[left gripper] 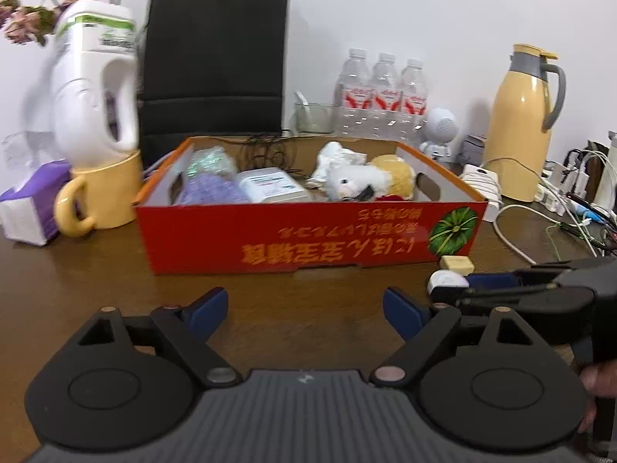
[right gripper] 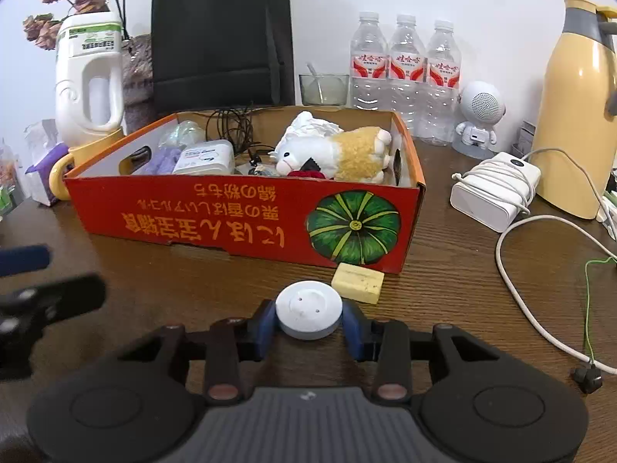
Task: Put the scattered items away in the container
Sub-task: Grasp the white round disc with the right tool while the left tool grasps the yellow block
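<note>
Your right gripper (right gripper: pixel 309 326) has its blue pads closed against the two sides of the small round white plastic puck (right gripper: pixel 309 309), low in the centre of the right wrist view, so you are at the grasp step. Whether the puck is already off the brown wooden table (right gripper: pixel 443 289) cannot be told from here. In the left wrist view the same puck (left gripper: pixel 445 283) shows at the right edge, just in front of the box's near right corner.

Your left gripper (left gripper: pixel 304 308) holds nothing; its jaws stand wide apart over bare table at the bottom centre of its view.

The red cardboard box with the green pumpkin print (right gripper: pixel 246 220) fills the middle of the frame, already holding a white and yellow plush sheep (right gripper: pixel 335 154), a white rectangular case (right gripper: pixel 204 158) and a tangle of dark cable (right gripper: pixel 231 127).

Next, I judge, you need to lift the puck above the near wall, carry it forward over the box and release it into a free gap, likely near the front. The pale yellow rectangular block (right gripper: pixel 358 277), just beside the puck and touching or nearly touching the box's front wall, appears to remain to be collected.
</note>
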